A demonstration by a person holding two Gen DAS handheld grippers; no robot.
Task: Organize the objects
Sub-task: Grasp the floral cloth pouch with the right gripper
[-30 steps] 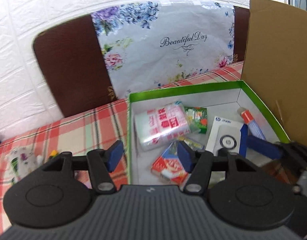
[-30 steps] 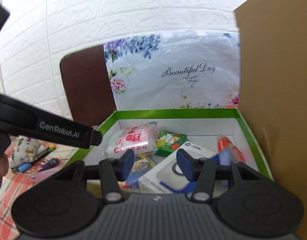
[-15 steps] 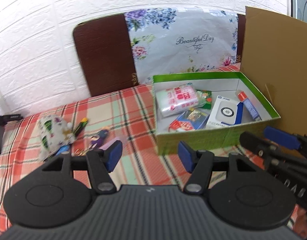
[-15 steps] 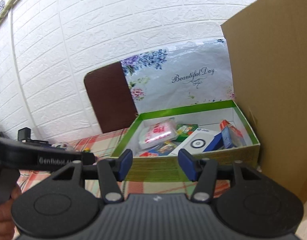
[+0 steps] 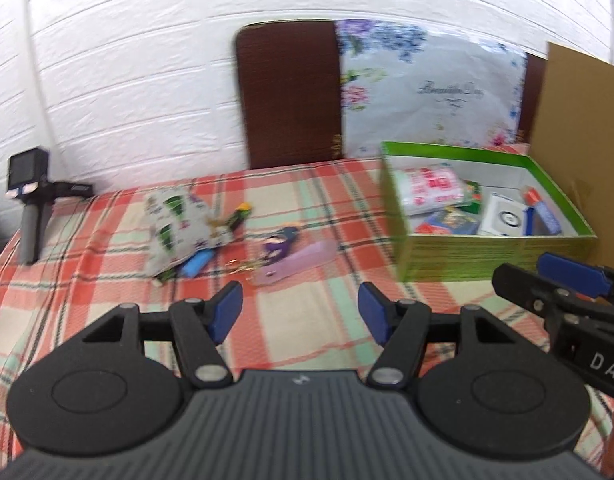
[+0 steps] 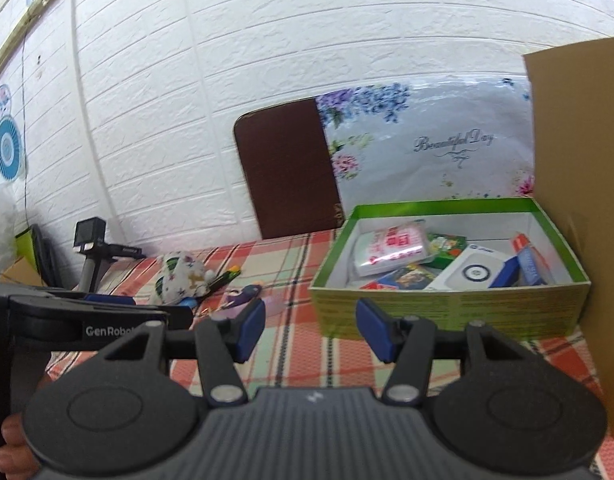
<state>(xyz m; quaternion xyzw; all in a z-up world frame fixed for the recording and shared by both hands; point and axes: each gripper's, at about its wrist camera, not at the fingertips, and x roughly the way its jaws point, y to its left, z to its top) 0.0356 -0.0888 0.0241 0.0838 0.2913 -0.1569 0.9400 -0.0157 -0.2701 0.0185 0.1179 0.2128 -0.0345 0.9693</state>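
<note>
- Nearest: left hand-held gripper (image 5: 300,313) and right hand-held gripper (image 6: 310,329), both released, blue pads spread wide, nothing between them, above the red-and-green plaid desk (image 5: 315,332).
- Mid-left: purple flat case (image 5: 295,262), blue small stick (image 5: 198,263), white patterned fabric pouch (image 5: 179,224), close together.
- Far right: green open cardboard box (image 6: 447,312) holding a red-printed white packet (image 6: 391,246) and a white round-marked carton (image 6: 473,270).

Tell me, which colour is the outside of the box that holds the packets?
Green; the box shows it best in the right wrist view.
</note>
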